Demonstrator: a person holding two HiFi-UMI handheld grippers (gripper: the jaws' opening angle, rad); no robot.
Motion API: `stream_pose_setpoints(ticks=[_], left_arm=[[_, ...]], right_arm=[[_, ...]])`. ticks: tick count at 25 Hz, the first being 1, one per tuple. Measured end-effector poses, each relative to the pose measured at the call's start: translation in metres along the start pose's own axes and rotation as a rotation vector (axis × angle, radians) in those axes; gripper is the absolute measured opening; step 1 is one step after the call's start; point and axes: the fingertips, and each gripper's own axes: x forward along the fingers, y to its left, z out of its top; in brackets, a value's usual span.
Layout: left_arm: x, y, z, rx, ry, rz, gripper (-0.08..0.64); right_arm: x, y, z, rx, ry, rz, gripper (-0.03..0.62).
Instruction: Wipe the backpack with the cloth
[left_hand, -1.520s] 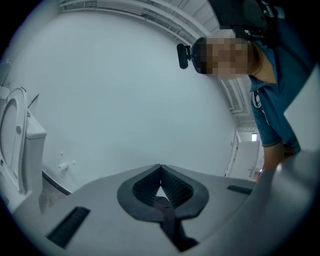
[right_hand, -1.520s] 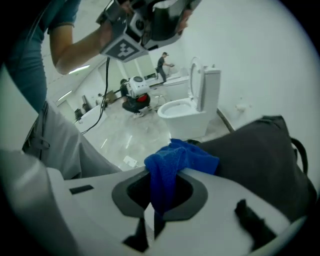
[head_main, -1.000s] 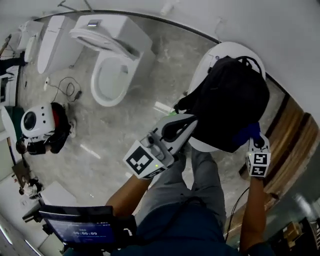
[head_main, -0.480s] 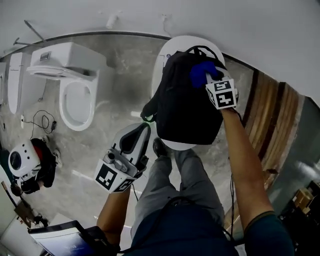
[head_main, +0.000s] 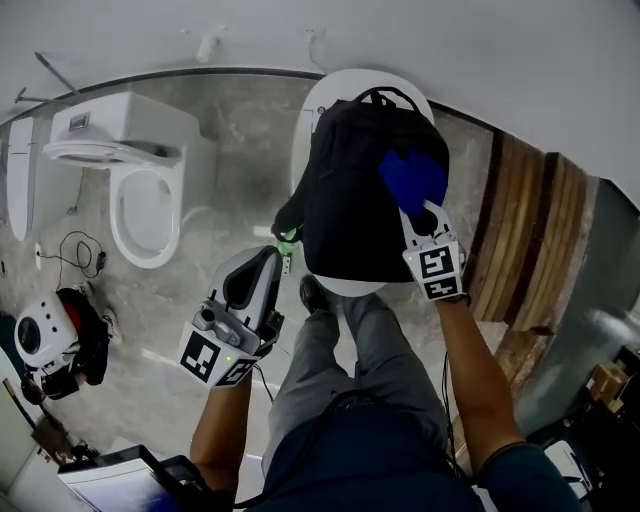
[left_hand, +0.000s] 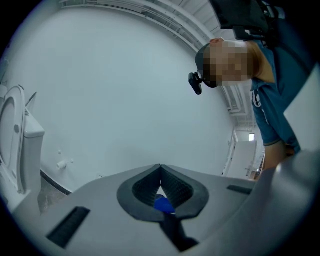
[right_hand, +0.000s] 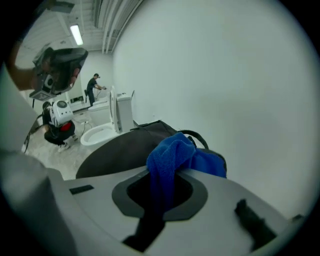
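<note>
A black backpack (head_main: 350, 200) rests on a white round seat (head_main: 345, 288) against the wall. My right gripper (head_main: 418, 208) is shut on a bunched blue cloth (head_main: 412, 178), which lies pressed on the backpack's upper right face. The right gripper view has the cloth (right_hand: 172, 155) rising out of the right gripper (right_hand: 161, 186), with the backpack (right_hand: 125, 150) behind it. My left gripper (head_main: 275, 252) sits off the backpack's lower left corner, beside a green tag (head_main: 287, 240). In its own view the left gripper (left_hand: 160, 167) is shut and aimed at the bare wall.
A white toilet (head_main: 140, 190) stands to the left on the grey stone floor. A white and red device (head_main: 50, 340) and cables (head_main: 80, 250) lie at the far left. Wooden slats (head_main: 520, 230) run along the right. My legs (head_main: 340, 350) stand just before the seat.
My right gripper swept the cloth from the backpack's lower right edge to its top, then drew it back toward me to the upper right face. The left gripper stayed beside the bag.
</note>
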Motion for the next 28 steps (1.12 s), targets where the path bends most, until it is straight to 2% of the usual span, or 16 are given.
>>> stream_pose_setpoints(ticks=[5,10,13,16,21,24,28], left_arm=[[-0.002,-0.017,0.001,0.009,0.003,-0.027,0.003],[-0.008,-0.038,0.005,0.026,0.009,-0.056,0.003],[-0.015,-0.051,0.008,0.039,0.016,-0.074,0.003],[-0.026,-0.066,0.012,0.053,0.021,-0.095,0.003],[-0.048,-0.103,0.026,0.071,0.012,-0.143,0.003],[-0.062,-0.129,0.040,0.092,0.000,-0.180,0.003],[-0.082,-0.159,0.058,0.127,-0.024,-0.224,0.003]], right_arm=[[-0.043,0.035,-0.064,0.148,0.008,-0.026,0.029],[-0.054,0.096,-0.140,0.275,0.112,0.063,0.029],[-0.060,0.115,-0.159,0.371,0.116,0.102,0.029],[-0.073,0.120,-0.153,0.433,0.065,0.103,0.029],[-0.117,0.128,-0.121,0.460,-0.031,0.081,0.028],[-0.155,0.130,-0.087,0.464,-0.122,0.061,0.029],[-0.219,0.128,-0.022,0.434,-0.293,0.021,0.029]])
